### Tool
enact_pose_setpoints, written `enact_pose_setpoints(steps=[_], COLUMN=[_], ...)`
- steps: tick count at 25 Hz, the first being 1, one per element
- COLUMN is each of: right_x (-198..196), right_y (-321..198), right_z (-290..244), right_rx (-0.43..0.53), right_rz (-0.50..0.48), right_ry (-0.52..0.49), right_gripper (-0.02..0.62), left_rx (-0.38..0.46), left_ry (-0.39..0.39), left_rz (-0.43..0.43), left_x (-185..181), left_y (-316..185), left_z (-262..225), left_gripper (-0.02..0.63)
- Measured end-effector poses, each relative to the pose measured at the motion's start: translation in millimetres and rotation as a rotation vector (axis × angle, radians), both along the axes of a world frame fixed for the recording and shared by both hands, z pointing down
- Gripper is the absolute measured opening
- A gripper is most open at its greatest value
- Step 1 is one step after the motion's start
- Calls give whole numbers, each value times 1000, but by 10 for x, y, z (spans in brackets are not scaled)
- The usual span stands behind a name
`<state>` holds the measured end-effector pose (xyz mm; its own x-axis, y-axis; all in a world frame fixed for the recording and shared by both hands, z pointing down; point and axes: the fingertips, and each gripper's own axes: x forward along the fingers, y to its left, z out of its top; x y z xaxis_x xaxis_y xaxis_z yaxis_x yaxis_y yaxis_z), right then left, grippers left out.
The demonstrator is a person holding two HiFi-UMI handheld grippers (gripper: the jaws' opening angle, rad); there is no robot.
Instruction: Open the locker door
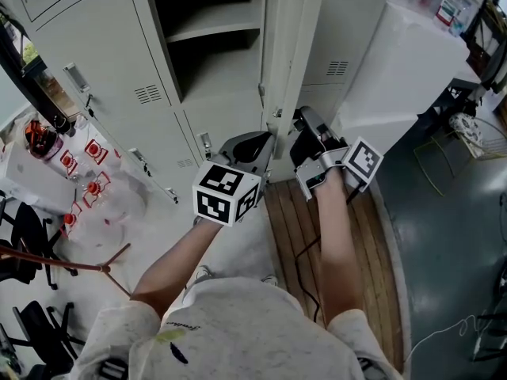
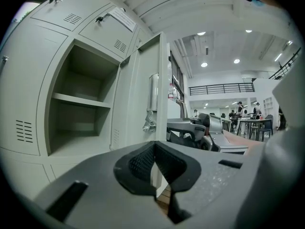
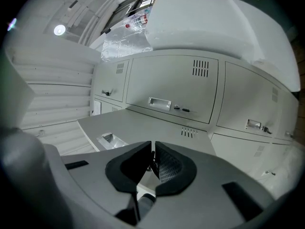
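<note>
Open locker at top of frame, grippers just below it.

In the head view the locker door (image 1: 290, 50) stands edge-on at upper centre, with the shelf (image 1: 212, 30) inside the compartment to its left. The left gripper (image 1: 255, 150) sits just left of the door's lower edge and the right gripper (image 1: 307, 137) just right of it. The plank floor (image 1: 289, 224) lies below both.

- Locker door (image 1: 287, 62): edge-on in the head view; top cut off by the frame, foot hidden behind the left gripper (image 1: 265, 142).
- Open compartment (image 1: 214, 22): upper part out of frame.
- Small dark thing (image 3: 151, 159) at the slit between the near-closed jaws of the right gripper (image 3: 152, 144): too small to name.
- Bottles (image 1: 451, 6), top right: partly cropped, labels unreadable.
- People (image 2: 239, 109), far hall: too small to tell apart.
- Red-and-white items (image 1: 93, 187), left: indistinct.
</note>
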<state>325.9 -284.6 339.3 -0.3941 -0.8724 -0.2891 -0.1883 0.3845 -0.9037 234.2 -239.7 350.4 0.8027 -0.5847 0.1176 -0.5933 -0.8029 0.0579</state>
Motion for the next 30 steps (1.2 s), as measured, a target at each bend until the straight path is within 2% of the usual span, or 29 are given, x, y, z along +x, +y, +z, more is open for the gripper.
enact_pose_setpoints(steps=[19, 30], right_x=[399, 578], right_y=[-85, -53], right_z=[-1, 23], right_rx=[-8, 0], right_rz=[-53, 19], right_ry=[6, 11], right_gripper=[25, 25], left_rx=[-3, -7], left_ry=[-8, -4], left_rz=[-64, -87], left_x=[475, 491], left_y=[33, 41], left_z=[21, 39], left_gripper=[6, 6])
